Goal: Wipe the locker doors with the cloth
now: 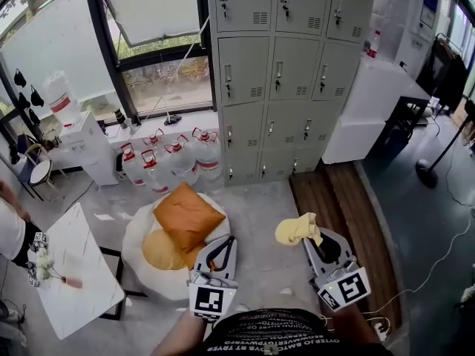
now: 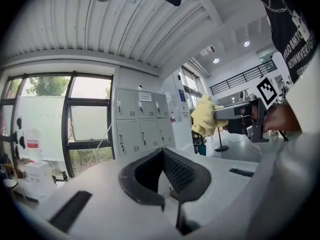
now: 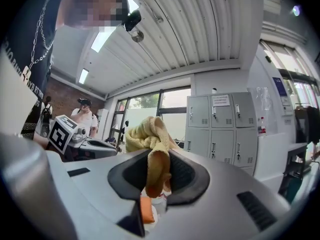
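The right gripper [image 1: 313, 237] is closed on the cloth [image 1: 295, 229]. Its jaws pinch one fold of the yellow fabric and the remainder bunches forward of the tips, which leaves a soft pad exposed to meet a door face. The left gripper [image 1: 225, 242] has its jaws brought together with nothing between them. It is carried low beside the right one, apparently as a free tool with no present role. The lockers [image 1: 295, 80], a grey bank three columns wide, stand at the far wall, well apart from both grippers. No door is in contact with the cloth, so wiping is judged not yet begun. The approach lies over the open floor [image 1: 260, 221] directly ahead. On the left side of that path a cushion [image 1: 185, 215] lies on a round white seat [image 1: 141, 236]. Water bottles [image 1: 174, 158] are grouped at the lockers' bottom left corner, just beside the lowest doors, and reach to that corner is judged restricted. On the right a white counter [image 1: 371, 102] stands just beside the lockers' right edge, which limits sideways travel there. The upper and middle doors are unobstructed. Handles [image 1: 279, 73] project from each door. The cloth could snag on them, so strokes are best run beside them.
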Motion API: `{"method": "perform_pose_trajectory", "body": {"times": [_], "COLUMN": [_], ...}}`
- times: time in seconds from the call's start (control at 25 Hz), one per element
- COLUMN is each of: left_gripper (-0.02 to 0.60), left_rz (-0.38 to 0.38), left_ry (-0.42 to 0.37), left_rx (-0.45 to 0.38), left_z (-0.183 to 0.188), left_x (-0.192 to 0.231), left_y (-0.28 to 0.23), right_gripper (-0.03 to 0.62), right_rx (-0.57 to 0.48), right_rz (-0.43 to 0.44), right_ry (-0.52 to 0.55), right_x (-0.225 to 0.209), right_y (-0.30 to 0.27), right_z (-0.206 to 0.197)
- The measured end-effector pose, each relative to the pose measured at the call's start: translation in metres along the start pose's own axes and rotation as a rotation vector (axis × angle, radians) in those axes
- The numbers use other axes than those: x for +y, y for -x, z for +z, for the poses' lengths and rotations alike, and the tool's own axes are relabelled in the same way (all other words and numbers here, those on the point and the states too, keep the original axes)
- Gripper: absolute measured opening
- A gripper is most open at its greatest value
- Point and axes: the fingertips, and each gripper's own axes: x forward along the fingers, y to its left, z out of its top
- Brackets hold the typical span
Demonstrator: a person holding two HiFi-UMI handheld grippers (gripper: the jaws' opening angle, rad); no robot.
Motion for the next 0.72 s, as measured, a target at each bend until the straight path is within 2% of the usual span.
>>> {"method": "perform_pose_trajectory", "body": {"times": [0.16,0.4,0.52,0.72], "left_gripper": [0.005,0.005,0.005,0.005], "left_rz": [-0.018,0.045,0.069,0.100], "left_ry": [-0.015,0.003,-0.029,-0.046], "left_rx": [-0.001,-0.009,-0.054,-0.020], "left_z": [-0.001,-0.004,0.004,0.004], "left_x": [0.002,0.018,0.027,0.044], "left_y": [-0.008,-0.021,-0.035,-0.068], "right_gripper": [0.070,0.069,0.071,0.071], "right_rx": [0.010,0.020,0.012,0.002], "right_rz": [-0.017,-0.009,-0.021,-0.007], "right_ry": [-0.017,-0.037,-0.047,-0.024], "right_x": [-0.009,-0.026,-0.042,-0.071], "right_y": [-0.005,-0.026,-0.042,-0.070], "right_z": [-0.007,-0.020,-0.025,-0.030]}}
